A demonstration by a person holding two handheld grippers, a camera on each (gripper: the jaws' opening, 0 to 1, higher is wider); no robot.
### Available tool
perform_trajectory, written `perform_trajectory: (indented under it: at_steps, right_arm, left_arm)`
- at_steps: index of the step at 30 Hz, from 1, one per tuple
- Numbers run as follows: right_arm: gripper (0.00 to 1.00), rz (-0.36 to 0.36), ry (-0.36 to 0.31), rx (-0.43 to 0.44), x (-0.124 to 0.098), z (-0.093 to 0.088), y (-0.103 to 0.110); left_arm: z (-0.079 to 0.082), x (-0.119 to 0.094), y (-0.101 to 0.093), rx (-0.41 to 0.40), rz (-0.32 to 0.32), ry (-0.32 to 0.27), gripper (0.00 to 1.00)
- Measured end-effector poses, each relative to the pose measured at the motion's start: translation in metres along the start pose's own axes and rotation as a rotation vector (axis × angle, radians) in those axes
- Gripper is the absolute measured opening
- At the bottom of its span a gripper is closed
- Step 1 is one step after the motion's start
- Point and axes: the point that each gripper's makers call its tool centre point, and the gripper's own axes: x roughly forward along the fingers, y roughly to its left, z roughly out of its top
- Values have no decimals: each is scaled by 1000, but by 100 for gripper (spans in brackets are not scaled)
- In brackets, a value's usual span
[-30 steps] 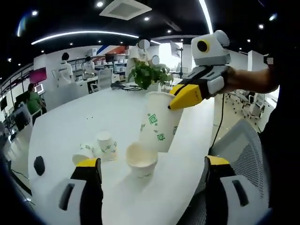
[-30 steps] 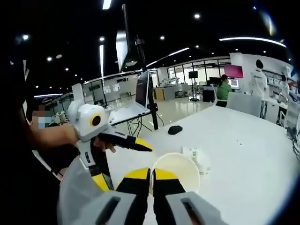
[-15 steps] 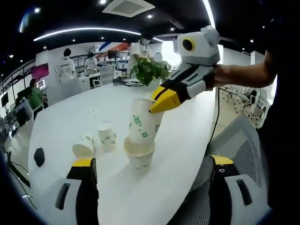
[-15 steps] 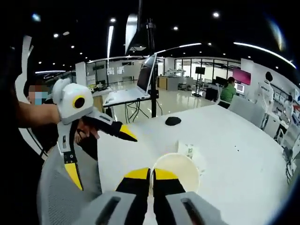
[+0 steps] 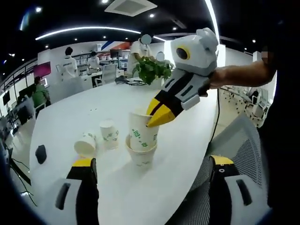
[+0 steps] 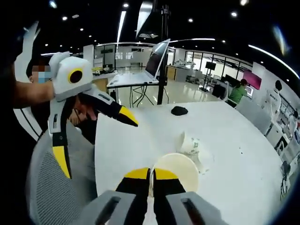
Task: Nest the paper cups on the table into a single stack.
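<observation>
While the white paper cup with green print (image 5: 142,133) sits partway down inside a second upright white paper cup (image 5: 141,156) on the white oval table (image 5: 61,122), the right gripper (image 5: 154,119) pinches the upper cup's rim, yellow-tipped jaws closed on it from above and to the right in the left gripper view. In the right gripper view the same rim (image 6: 174,169) sits clamped between the jaw tips (image 6: 151,174), cup mouth open just ahead of them.

Left gripper (image 5: 150,164): jaws spread wide, nothing between them, low in its own view, near side of the nested pair, apart from it. It shows in the right gripper view too (image 6: 93,136), jaws apart, held off the table edge left of the cups.

Two more paper cups left of the pair: one upside down (image 5: 108,134), one lying on its side (image 5: 85,144) just beside it. A dark computer mouse (image 5: 41,153) lies further left near the table edge. A green potted plant (image 5: 151,70) stands at the table's far end. A grey mesh chair (image 5: 239,140) stands beside the table.
</observation>
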Motion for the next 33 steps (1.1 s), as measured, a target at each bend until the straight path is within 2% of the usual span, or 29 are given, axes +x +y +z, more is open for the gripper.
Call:
perform_trajectory:
  at_steps: [8,24,33]
  right_arm:
    - [0,22,24,42,13,-8,3]
    - [2,51,50,101,30,-23,12]
    - [6,81,82,76,33,-33,18]
  left_arm:
    - [3,-2,-1,-24,-7,-16,95]
    - [-3,-3,-2,-10,-4,14,92]
    - [-7,-4,-1,-21,0,20,92]
